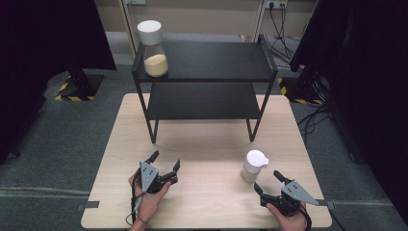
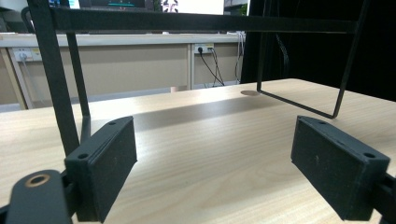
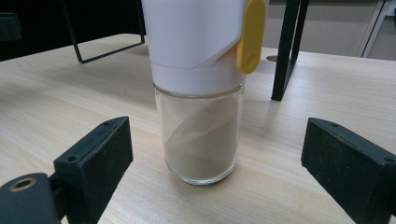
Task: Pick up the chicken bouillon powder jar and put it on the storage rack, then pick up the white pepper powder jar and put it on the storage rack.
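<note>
Resting near the tabletop's front edge, both grippers spread wide, gripping nothing.
Left gripper at front left; right gripper at front right, just behind a white-capped jar standing upright. Second jar on the rack's top shelf, left corner.

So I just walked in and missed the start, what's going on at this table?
A person holds a gripper in each hand over a wooden table. The right gripper is open, fingers either side of a white-lidded glass jar of powder, not touching it. The left gripper is open and empty, facing a black two-tier shelf. A second, larger jar stands on its top tier.
</note>
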